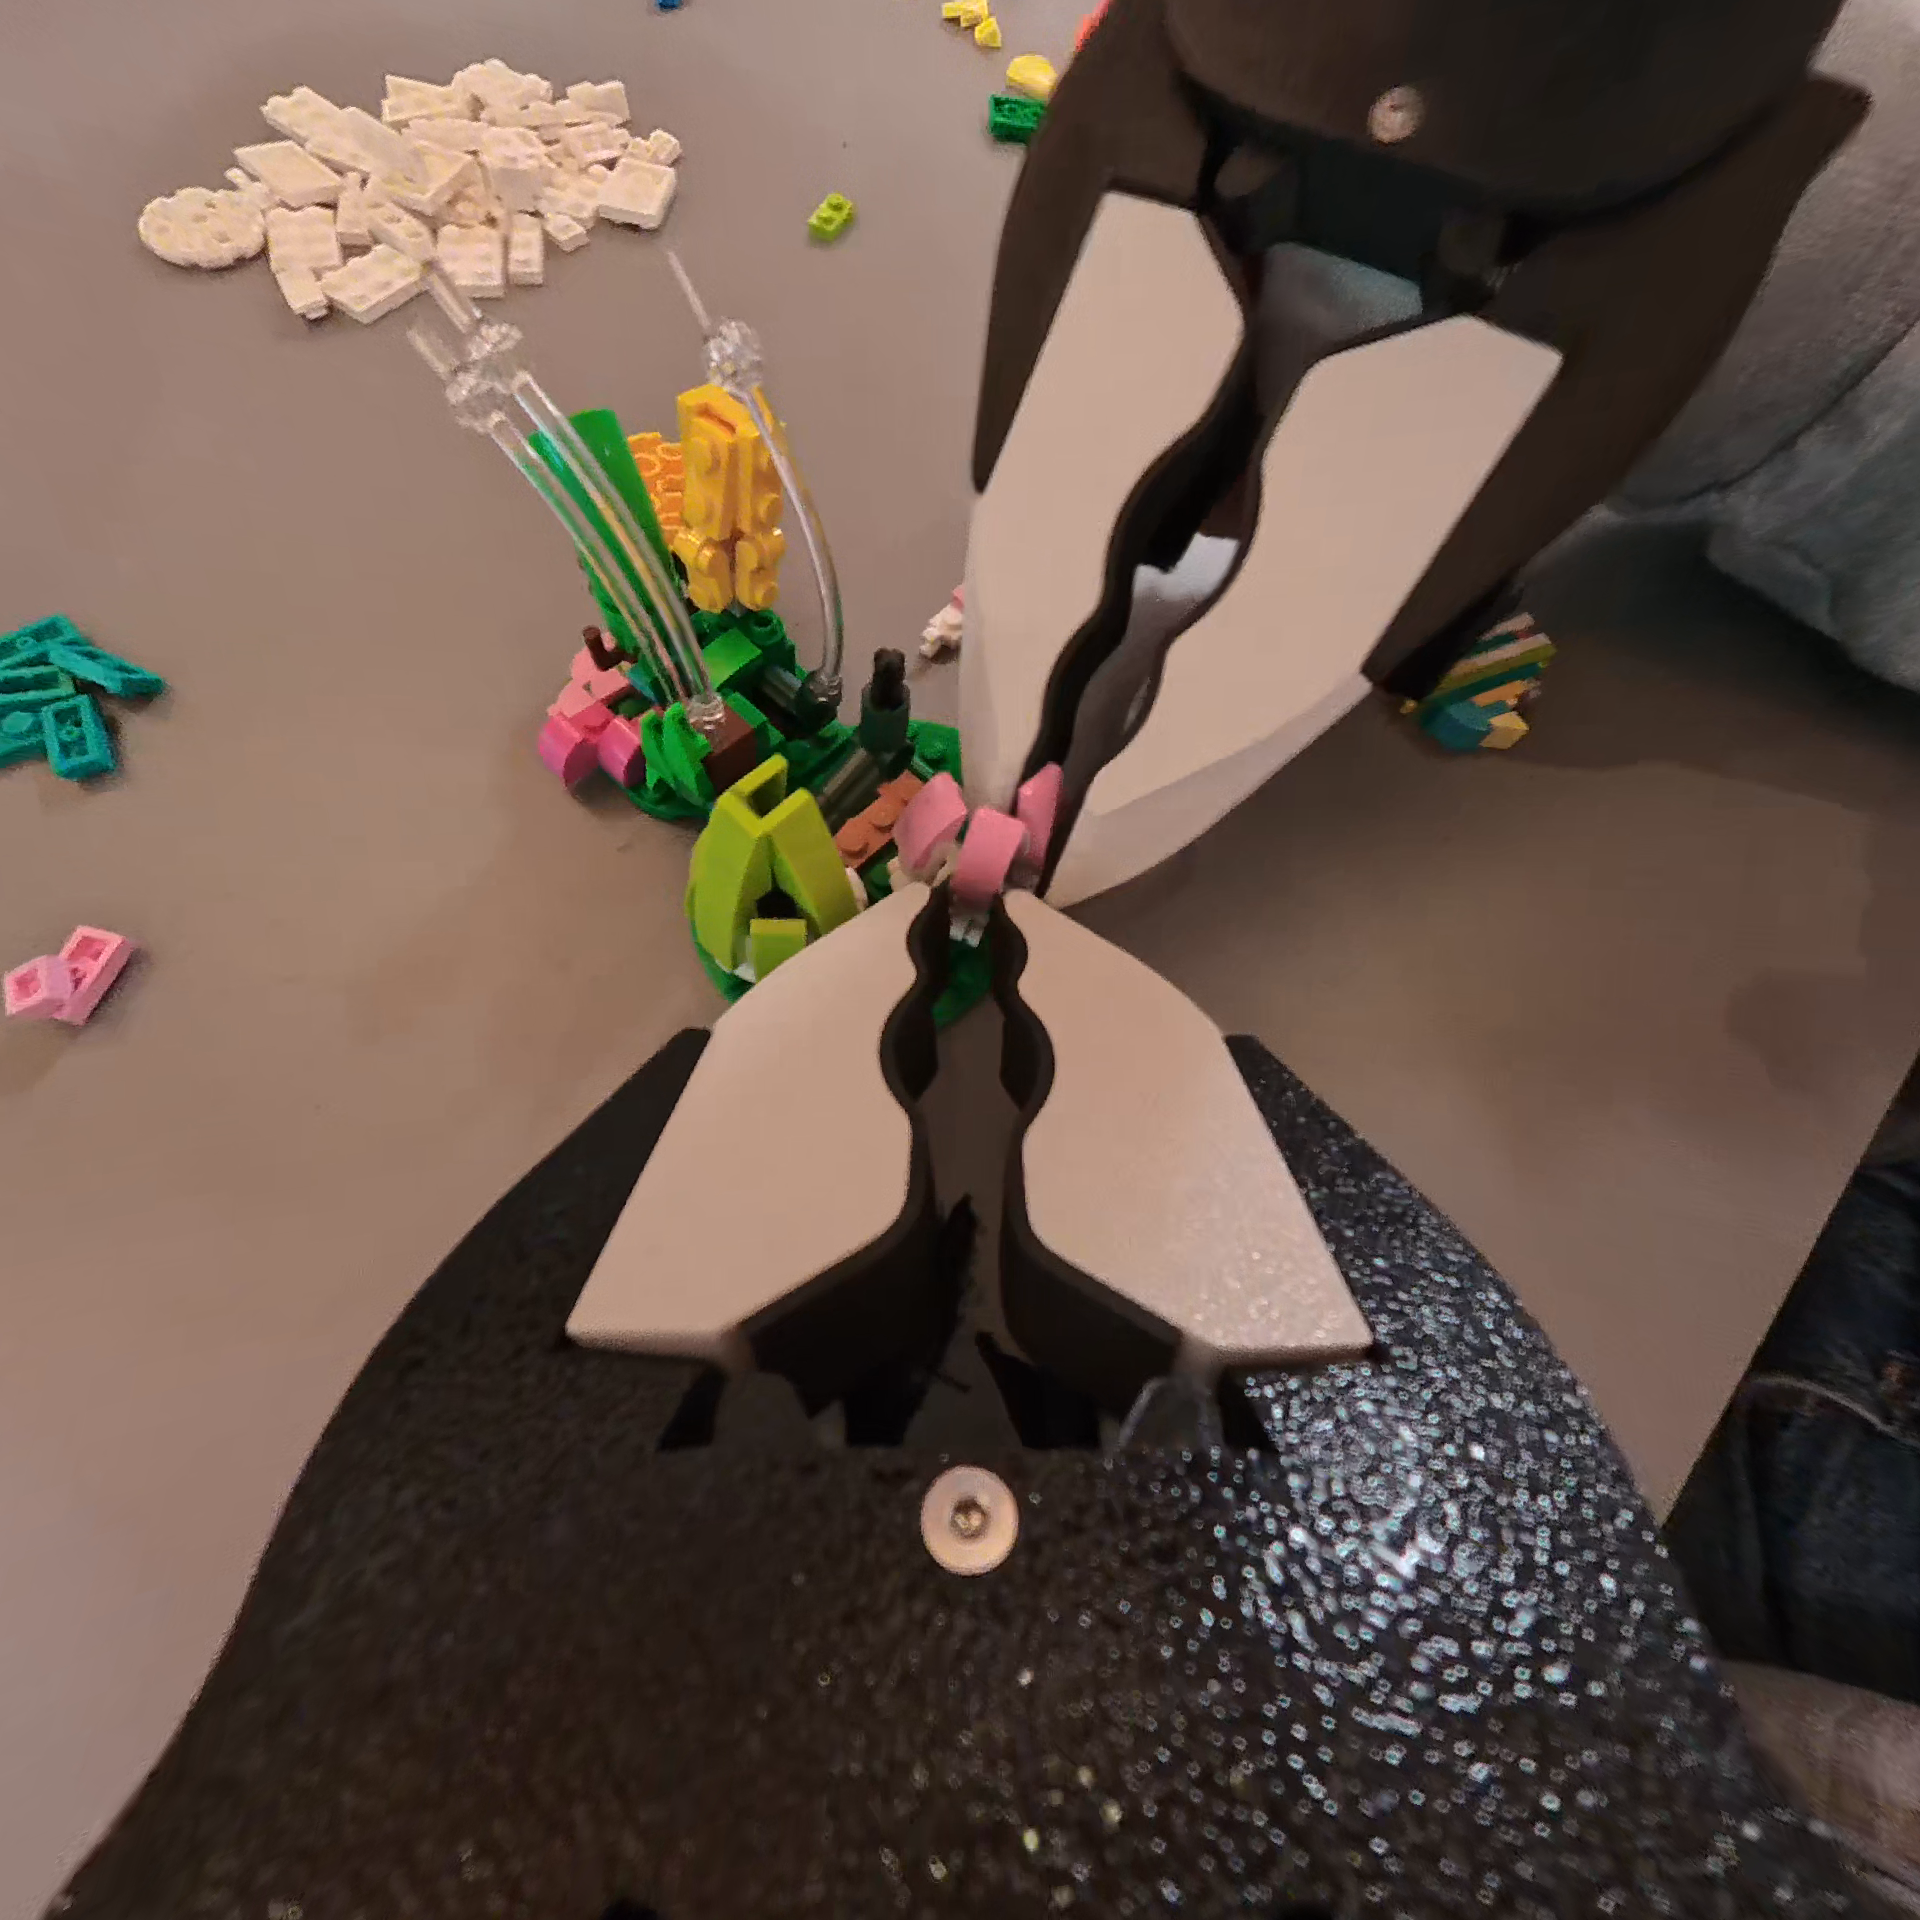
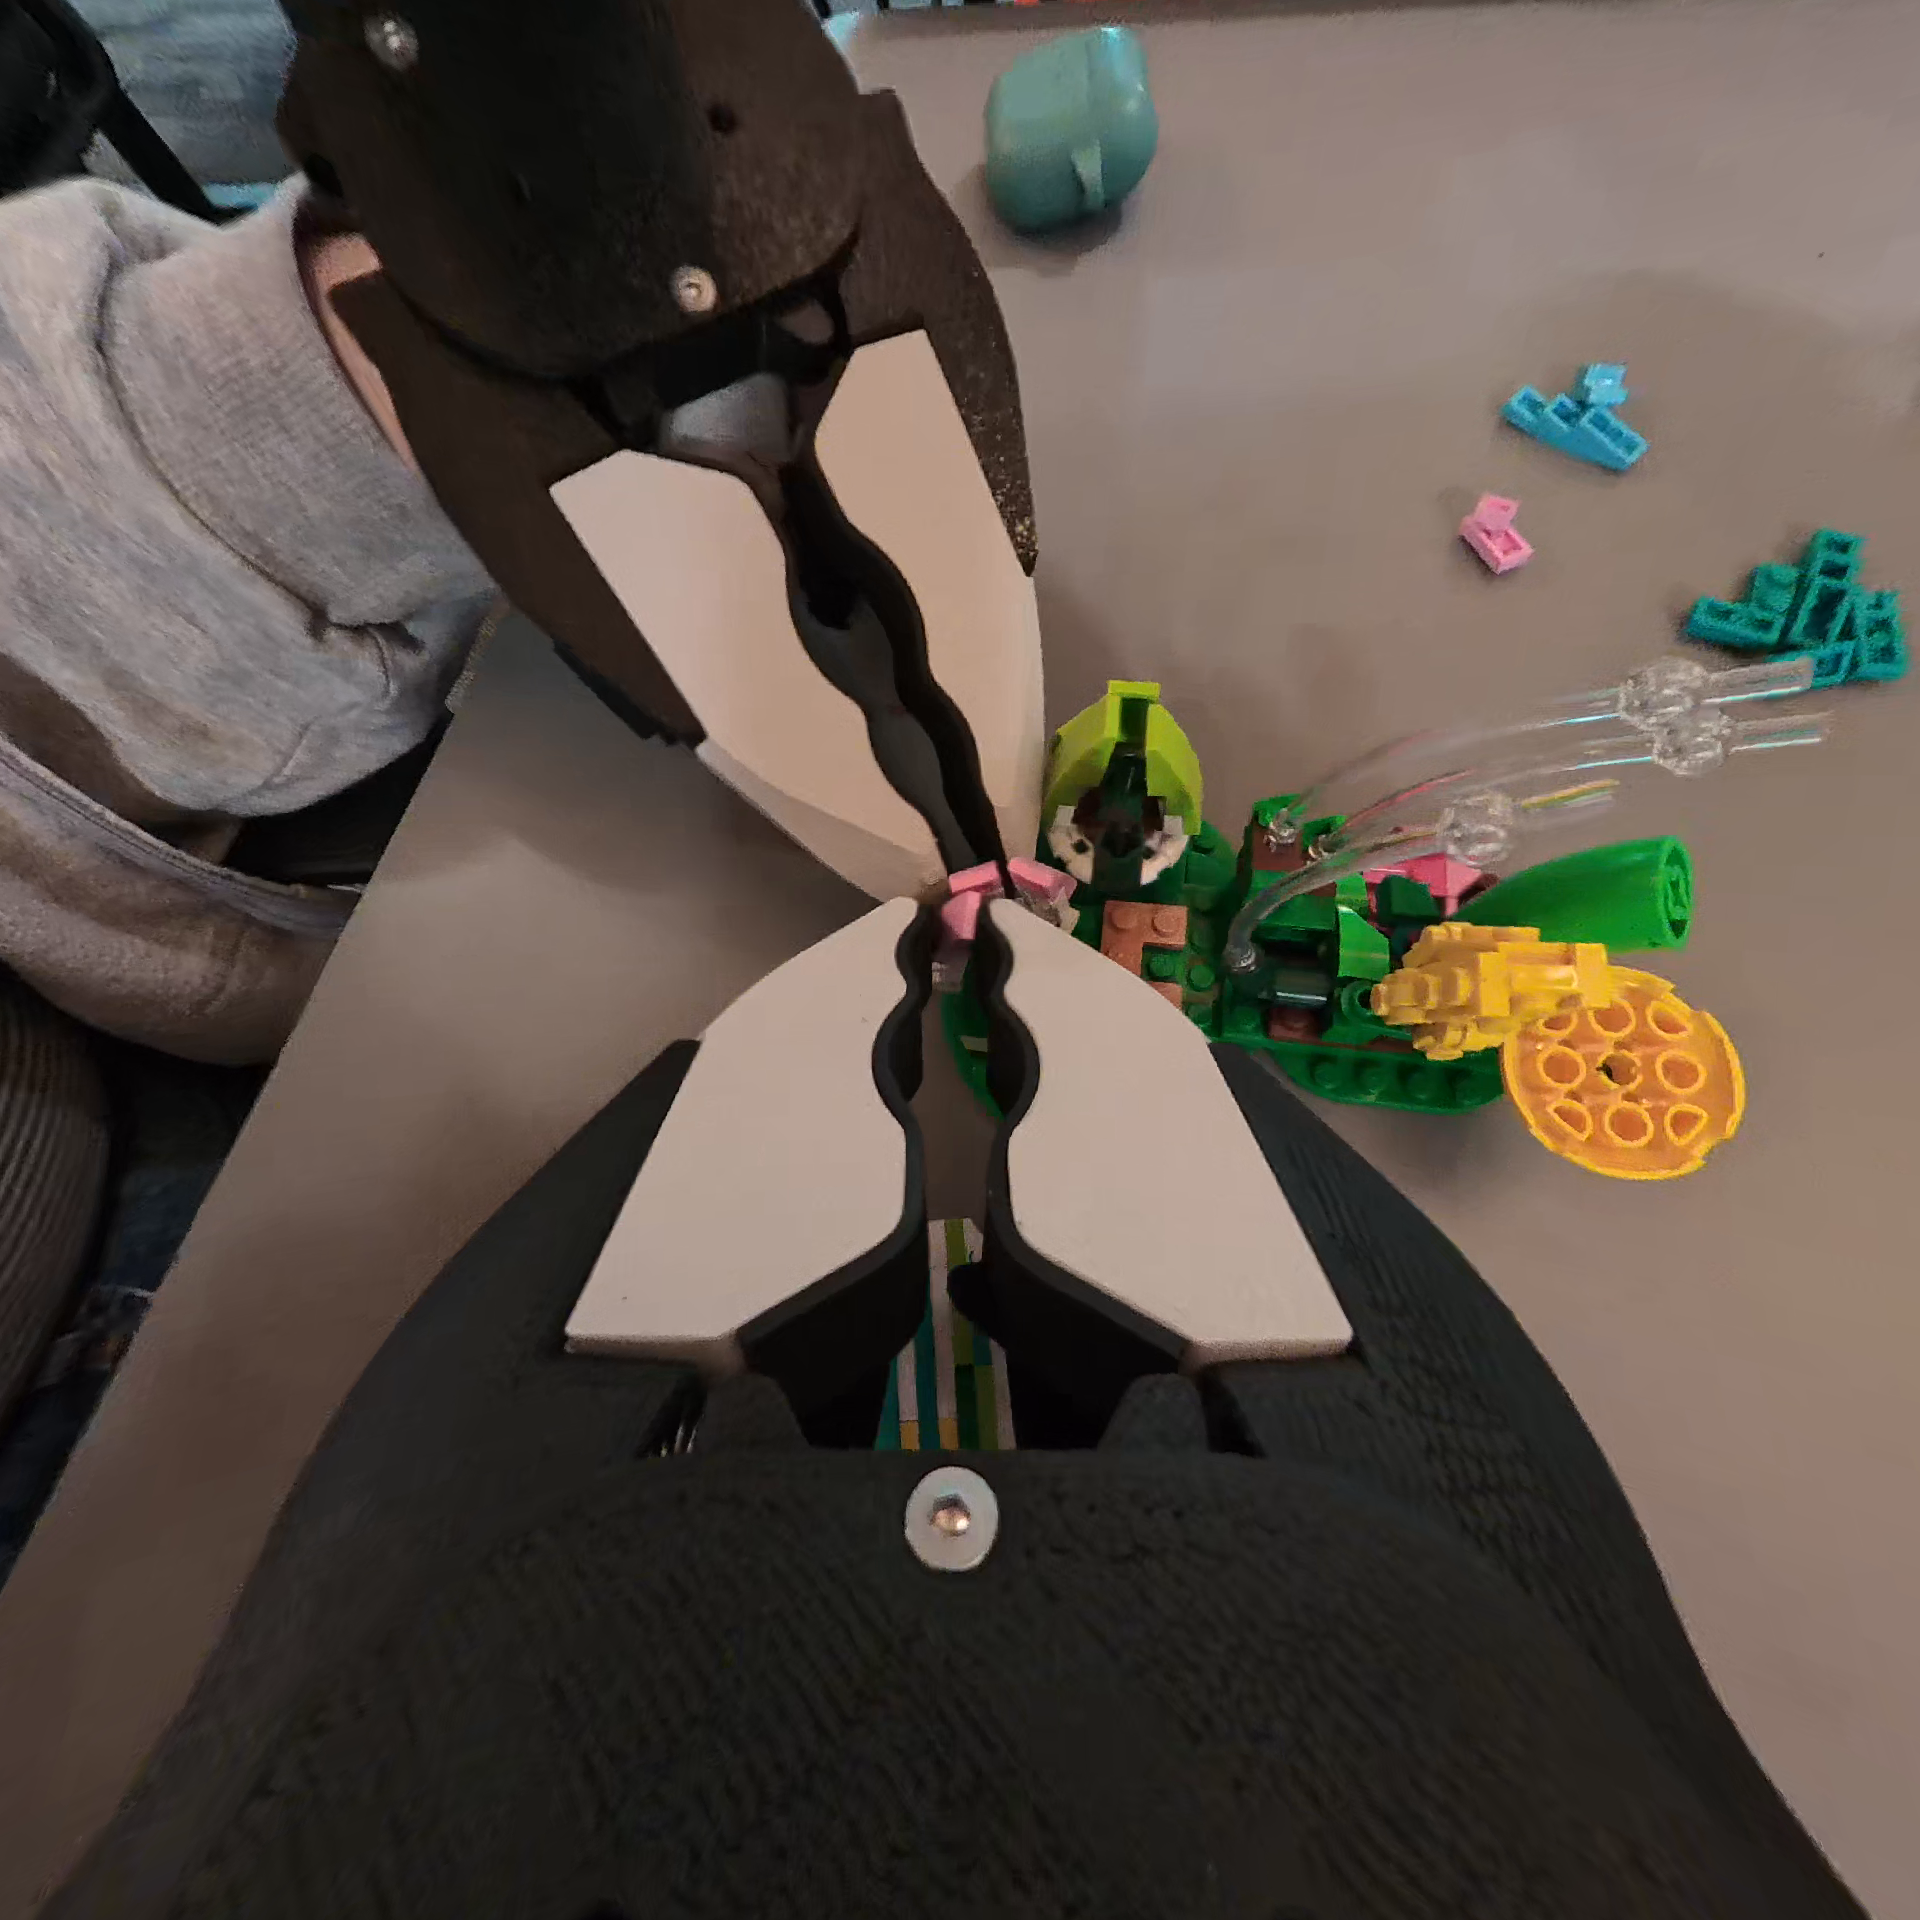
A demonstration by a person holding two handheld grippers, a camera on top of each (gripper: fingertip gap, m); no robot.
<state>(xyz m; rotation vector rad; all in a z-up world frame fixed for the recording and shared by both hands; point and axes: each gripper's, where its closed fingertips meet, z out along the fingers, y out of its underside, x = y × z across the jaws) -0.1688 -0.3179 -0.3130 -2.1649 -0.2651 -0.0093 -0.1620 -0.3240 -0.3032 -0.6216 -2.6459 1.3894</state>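
Note:
A small pink flower [image 1: 987, 847] sits at the near edge of a green brick model [image 1: 727, 665], beside a lime green bud [image 1: 769, 862]. My left gripper [image 1: 966, 906] is shut on the flower's lower part. My right gripper [image 2: 956, 923] is shut on the same pink flower [image 2: 964, 909] from the opposite side. It comes down from the top in the left wrist view [image 1: 1044, 847], its tips on a pink petal. The left gripper [image 2: 982, 871] comes down from the top left in the right wrist view. Both sets of tips meet at the flower.
The model carries a yellow flower [image 2: 1475, 987], clear tubes [image 1: 623, 540] and a green leaf [image 2: 1579, 894]. Loose white bricks [image 1: 436, 177], teal bricks [image 1: 52, 696], pink bricks [image 1: 68, 971] and a striped stack [image 1: 1481, 686] lie around. A person's grey sleeve [image 2: 156, 520] is beyond the table edge. Less than 4 cm separates the two grippers' tips.

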